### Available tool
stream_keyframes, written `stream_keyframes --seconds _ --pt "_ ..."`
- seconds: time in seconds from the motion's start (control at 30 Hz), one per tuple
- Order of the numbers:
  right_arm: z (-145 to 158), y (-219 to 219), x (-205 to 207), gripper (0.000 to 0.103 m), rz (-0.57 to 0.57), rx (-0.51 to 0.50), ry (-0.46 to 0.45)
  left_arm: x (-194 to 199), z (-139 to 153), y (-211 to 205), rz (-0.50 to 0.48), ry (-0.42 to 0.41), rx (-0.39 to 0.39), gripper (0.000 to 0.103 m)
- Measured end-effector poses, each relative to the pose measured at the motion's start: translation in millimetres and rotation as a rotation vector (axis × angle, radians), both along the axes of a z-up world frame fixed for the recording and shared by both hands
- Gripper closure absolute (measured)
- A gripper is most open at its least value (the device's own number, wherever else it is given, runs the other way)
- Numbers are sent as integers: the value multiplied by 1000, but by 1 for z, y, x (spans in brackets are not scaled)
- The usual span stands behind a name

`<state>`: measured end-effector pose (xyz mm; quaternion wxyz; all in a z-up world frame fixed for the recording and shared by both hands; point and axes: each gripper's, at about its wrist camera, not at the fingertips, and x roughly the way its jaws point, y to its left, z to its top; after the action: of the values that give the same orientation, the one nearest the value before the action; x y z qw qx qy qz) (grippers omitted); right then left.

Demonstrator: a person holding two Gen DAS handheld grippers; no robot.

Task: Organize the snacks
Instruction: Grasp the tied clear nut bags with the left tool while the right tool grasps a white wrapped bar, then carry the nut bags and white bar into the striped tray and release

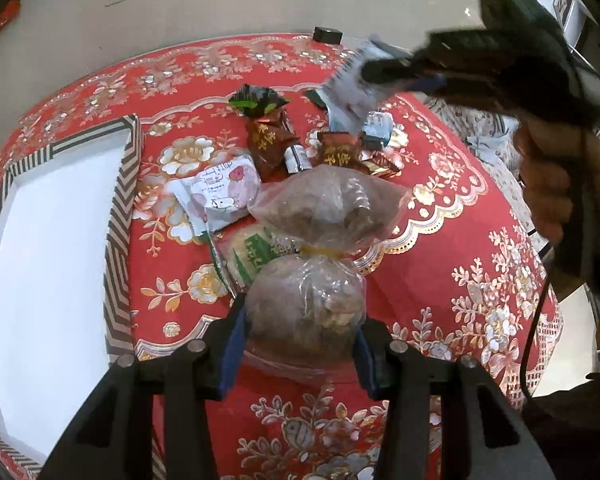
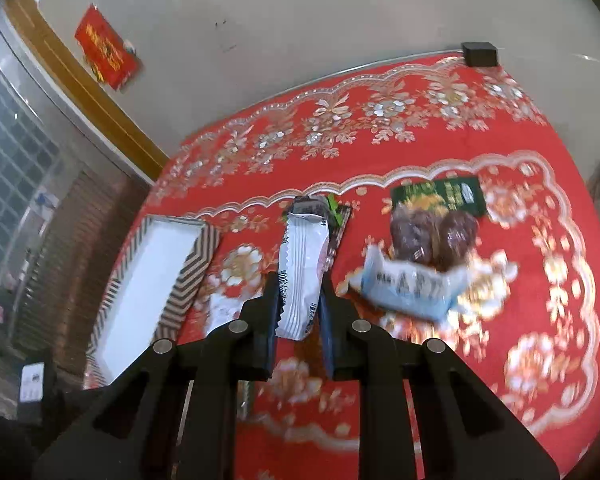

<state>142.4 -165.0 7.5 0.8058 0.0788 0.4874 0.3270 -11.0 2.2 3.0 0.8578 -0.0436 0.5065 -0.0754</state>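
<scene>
My left gripper [image 1: 302, 320] is shut on a clear plastic bag of brown snacks [image 1: 312, 280] tied with a yellow band, held above the red tablecloth. My right gripper [image 2: 300, 284] is shut on a white snack packet [image 2: 302, 264] and holds it in the air; it shows blurred in the left wrist view [image 1: 354, 84]. The striped-rim white tray [image 1: 56, 232] lies at the left and shows in the right wrist view [image 2: 148, 280]. Loose snacks lie mid-table: a pink-white packet [image 1: 220, 192], brown packets [image 1: 270, 144], a green-labelled pack [image 1: 252, 256].
The round table wears a red floral cloth [image 1: 440, 240]. A pale blue packet [image 2: 412, 284], two brown packets [image 2: 432, 236] and a dark green pack [image 2: 440, 196] lie right of the held packet. A small black box [image 2: 479, 54] sits at the far edge.
</scene>
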Motion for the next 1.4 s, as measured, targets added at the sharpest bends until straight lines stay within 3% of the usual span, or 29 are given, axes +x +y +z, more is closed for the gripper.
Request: stream_keyframes --seconds 0.27,0.8,1.4 --pt "-9 -18 -35 86 -13 -20 17 -7 8 0 56 -1 31 54" --pt "7 -45 -70 86 30 -49 -46 -22 16 -20 139 -22 29 54" --pt "21 -47 -83 86 34 -67 -88 -24 26 -18 127 -61 10 54"
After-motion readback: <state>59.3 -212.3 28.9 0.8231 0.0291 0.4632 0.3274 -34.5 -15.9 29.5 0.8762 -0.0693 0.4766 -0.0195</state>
